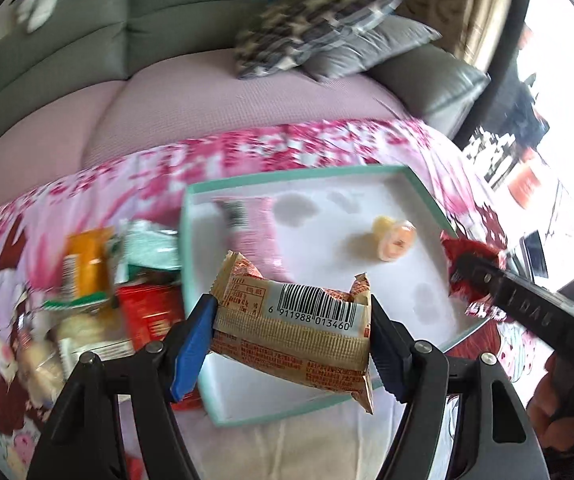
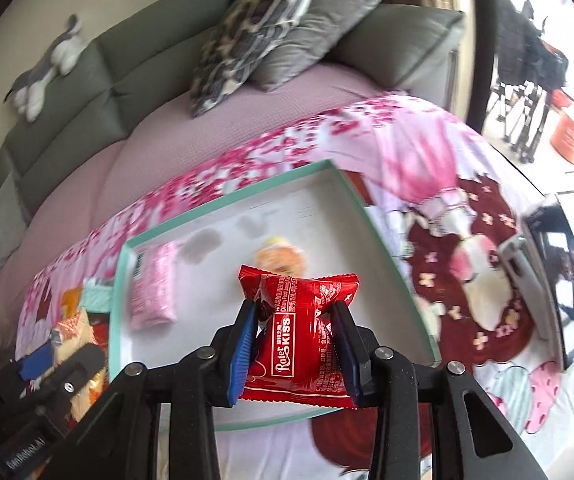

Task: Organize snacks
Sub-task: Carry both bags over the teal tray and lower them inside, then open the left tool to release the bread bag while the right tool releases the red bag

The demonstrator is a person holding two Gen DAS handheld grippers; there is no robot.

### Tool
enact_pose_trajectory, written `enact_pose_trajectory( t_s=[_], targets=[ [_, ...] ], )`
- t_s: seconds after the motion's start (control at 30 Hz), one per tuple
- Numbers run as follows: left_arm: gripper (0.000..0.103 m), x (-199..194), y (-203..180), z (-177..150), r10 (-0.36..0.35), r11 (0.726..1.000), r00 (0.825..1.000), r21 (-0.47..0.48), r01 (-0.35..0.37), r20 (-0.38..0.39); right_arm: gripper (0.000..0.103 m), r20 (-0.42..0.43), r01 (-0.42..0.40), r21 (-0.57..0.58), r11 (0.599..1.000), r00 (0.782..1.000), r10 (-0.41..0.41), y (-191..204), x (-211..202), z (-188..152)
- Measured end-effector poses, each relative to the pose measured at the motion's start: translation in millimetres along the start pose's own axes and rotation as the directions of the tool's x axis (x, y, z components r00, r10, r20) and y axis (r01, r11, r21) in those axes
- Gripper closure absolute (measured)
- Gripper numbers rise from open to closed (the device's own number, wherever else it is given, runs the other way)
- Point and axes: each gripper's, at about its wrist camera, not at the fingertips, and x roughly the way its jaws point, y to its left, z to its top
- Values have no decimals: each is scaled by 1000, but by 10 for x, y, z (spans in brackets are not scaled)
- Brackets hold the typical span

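The left gripper clamps a tan packet over the tray's near edge; the right gripper, nearly closed, pinches a red packet above its near side. Both are mid-delivery; next, lower and release beside the pink packet and jelly cup. Loose snacks wait off the tray's left edge

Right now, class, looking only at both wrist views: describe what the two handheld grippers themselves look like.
Both the left gripper and the right gripper are black, with angular linkage arms joined by round silver pivot pins. Each finger carries a ribbed blue pad. The left gripper's body bears white lettering in the right wrist view. No cables or sleeves show.
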Motion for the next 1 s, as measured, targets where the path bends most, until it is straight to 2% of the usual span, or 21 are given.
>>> enact_pose_trajectory(
  t_s=[0.1,0.3,0.73,1.0],
  targets=[
    [30,96,-137,-31,13,999,1000,40,-13,2,63,4,17,36,999,1000,-17,-174,5,44],
    [30,217,-228,-60,8,998,1000,65,-8,-2,63,-3,29,53,998,1000,-29,-255,26,39],
    [30,310,-173,-77,12,999,1000,36,-12,-5,62,-46,38,16,999,998,-37,-212,177,2],
    [26,310,-171,-86,14,999,1000,36,-13,-20,62,-70,46,-2,999,997,-46,-194,225,-8]
  ],
)
